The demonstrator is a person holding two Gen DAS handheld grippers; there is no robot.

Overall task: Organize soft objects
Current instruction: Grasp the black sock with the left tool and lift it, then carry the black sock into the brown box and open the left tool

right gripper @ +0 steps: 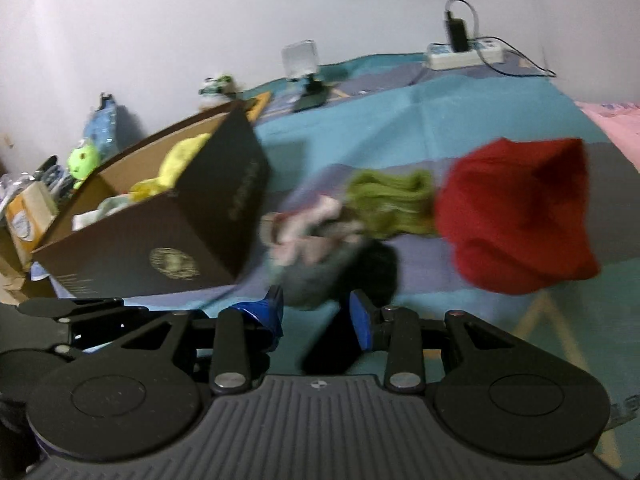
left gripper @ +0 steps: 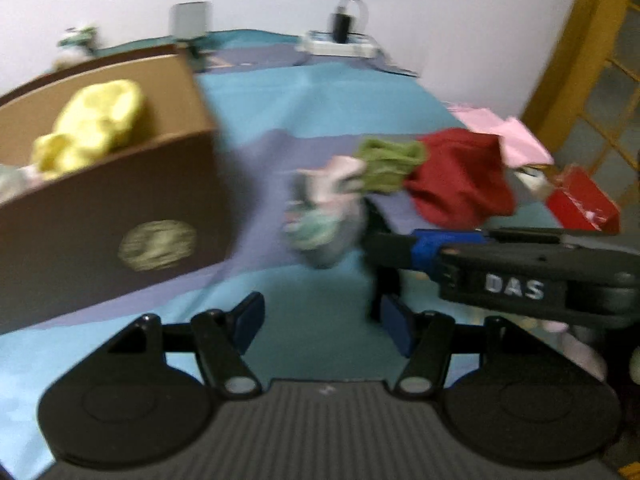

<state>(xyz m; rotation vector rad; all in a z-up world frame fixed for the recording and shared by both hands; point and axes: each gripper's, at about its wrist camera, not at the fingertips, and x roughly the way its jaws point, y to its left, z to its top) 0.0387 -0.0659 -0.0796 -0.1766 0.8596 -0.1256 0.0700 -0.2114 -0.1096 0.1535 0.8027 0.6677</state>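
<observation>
A brown cardboard box (left gripper: 120, 216) (right gripper: 168, 240) stands at the left on a blue and purple cloth, with a yellow soft item (left gripper: 96, 124) (right gripper: 180, 160) inside. To its right lie a pink, grey and pale green soft bundle (left gripper: 324, 216) (right gripper: 308, 248), a green knitted piece (left gripper: 388, 164) (right gripper: 392, 204) and a red cloth (left gripper: 460, 176) (right gripper: 516, 216). My left gripper (left gripper: 324, 324) is open and empty, low over the cloth in front of the bundle. My right gripper (right gripper: 316, 312) is open, its fingers either side of the bundle's near end. The frames are blurred.
A power strip with a black adapter (right gripper: 464, 52) (left gripper: 340, 40), a small clear stand (right gripper: 300, 60) and small toys (right gripper: 84, 160) sit near the white wall. Pink fabric (left gripper: 512, 136) and a red box (left gripper: 584, 200) lie at the right. Cartons (right gripper: 28, 216) stand far left.
</observation>
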